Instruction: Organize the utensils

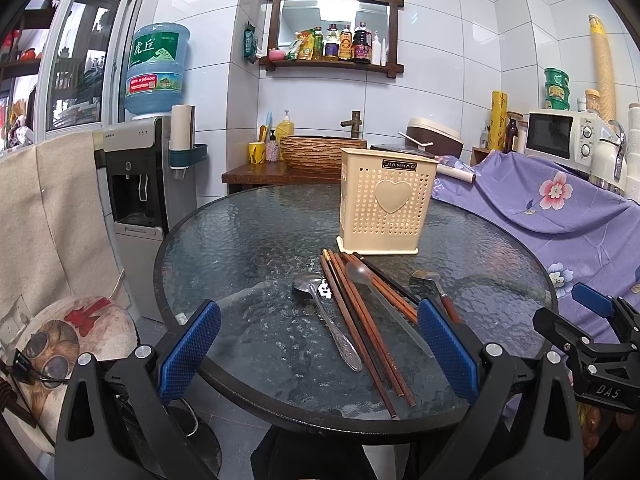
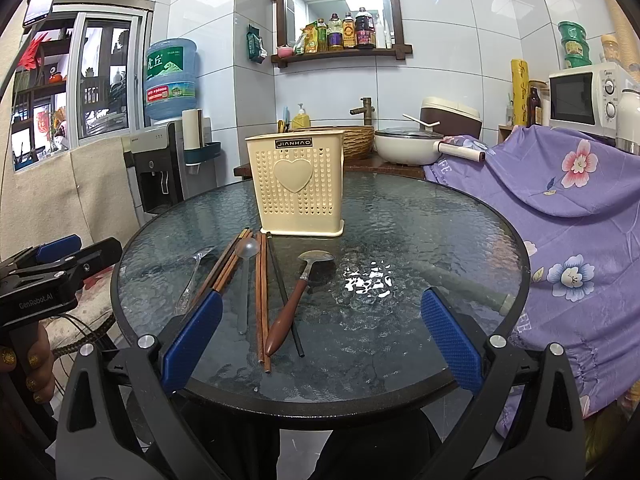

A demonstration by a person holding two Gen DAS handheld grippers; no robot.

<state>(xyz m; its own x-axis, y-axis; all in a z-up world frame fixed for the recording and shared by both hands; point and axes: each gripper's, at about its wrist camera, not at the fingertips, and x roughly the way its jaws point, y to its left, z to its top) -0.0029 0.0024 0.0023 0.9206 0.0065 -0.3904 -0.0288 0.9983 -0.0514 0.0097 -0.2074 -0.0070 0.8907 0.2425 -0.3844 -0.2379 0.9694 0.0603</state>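
A cream perforated utensil holder (image 1: 386,204) (image 2: 298,186) stands upright on the round glass table (image 1: 248,240) (image 2: 420,220). In front of it lie several brown chopsticks (image 1: 360,320) (image 2: 262,300), a black chopstick (image 2: 284,292), a metal spoon (image 1: 328,316) (image 2: 192,280), a clear plastic spoon (image 1: 384,304) (image 2: 244,280) and a wooden-handled spoon (image 1: 440,292) (image 2: 296,300). My left gripper (image 1: 320,352) is open above the table's near edge, short of the utensils. My right gripper (image 2: 322,340) is open, also short of them. Both hold nothing.
A purple floral cloth (image 1: 560,208) (image 2: 560,208) covers furniture at the right. A water dispenser (image 1: 136,184) stands at the left, a cushioned stool (image 1: 76,336) at the near left. A counter with sink bowl (image 1: 320,152) and pot (image 2: 408,146) lies behind the table.
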